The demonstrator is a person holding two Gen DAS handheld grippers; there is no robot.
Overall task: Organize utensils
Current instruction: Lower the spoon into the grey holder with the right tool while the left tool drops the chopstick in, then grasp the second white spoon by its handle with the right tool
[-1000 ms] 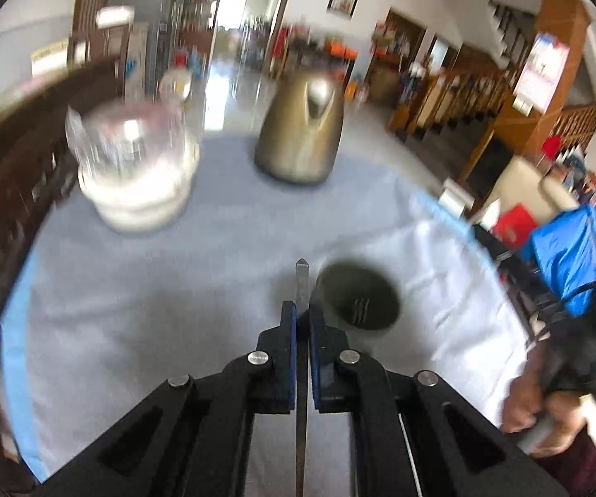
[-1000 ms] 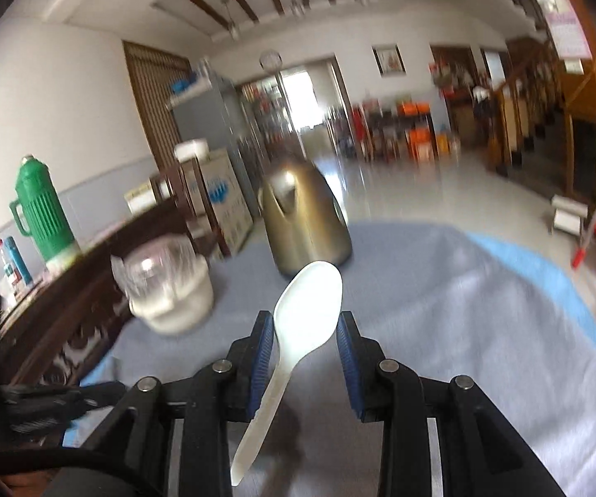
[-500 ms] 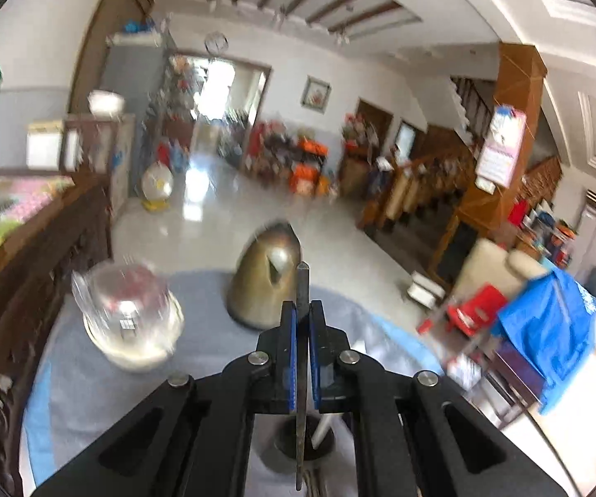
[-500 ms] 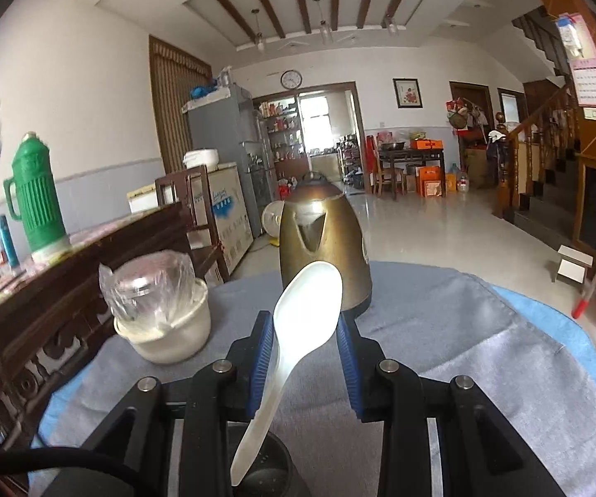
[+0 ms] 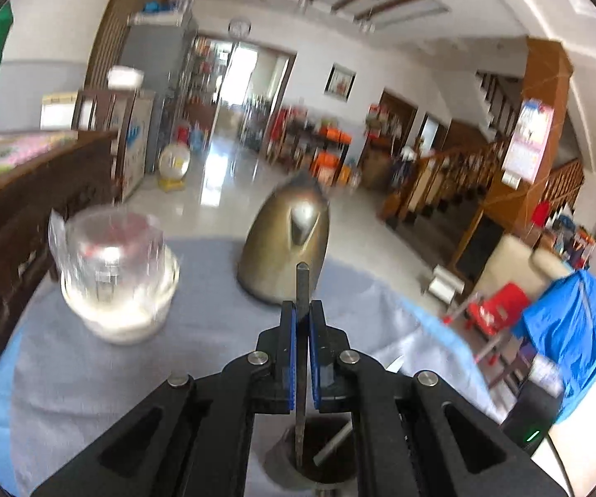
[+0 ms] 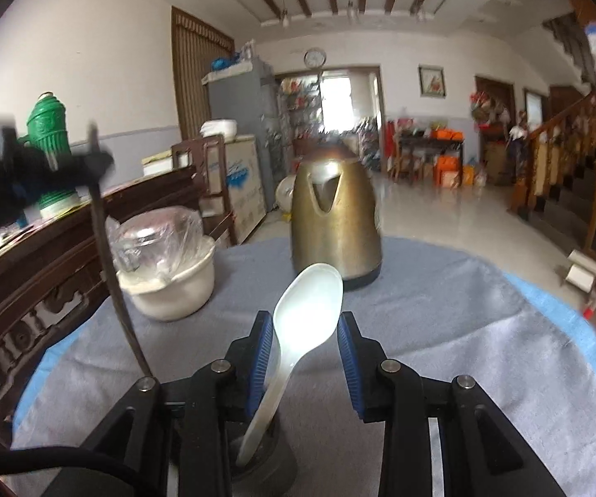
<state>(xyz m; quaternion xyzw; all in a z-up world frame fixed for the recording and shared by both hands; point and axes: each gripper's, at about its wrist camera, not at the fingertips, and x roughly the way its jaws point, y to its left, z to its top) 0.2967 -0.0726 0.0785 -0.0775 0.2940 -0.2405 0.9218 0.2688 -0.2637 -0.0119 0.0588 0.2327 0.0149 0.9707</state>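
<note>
Spoon between opening right gripper pads

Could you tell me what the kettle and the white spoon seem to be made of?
Kettle: apparently brushed metal with a brass-gold tint, given its dull sheen and soft highlights. Spoon: smooth, glossy white, slightly translucent at the bowl's edge, so probably plastic, though glazed ceramic cannot be ruled out.

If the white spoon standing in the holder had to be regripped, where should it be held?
On the white spoon, grip the narrow handle just below the bowl, coming from above: it stands tilted in the dark holder, lower handle hidden inside.
</note>
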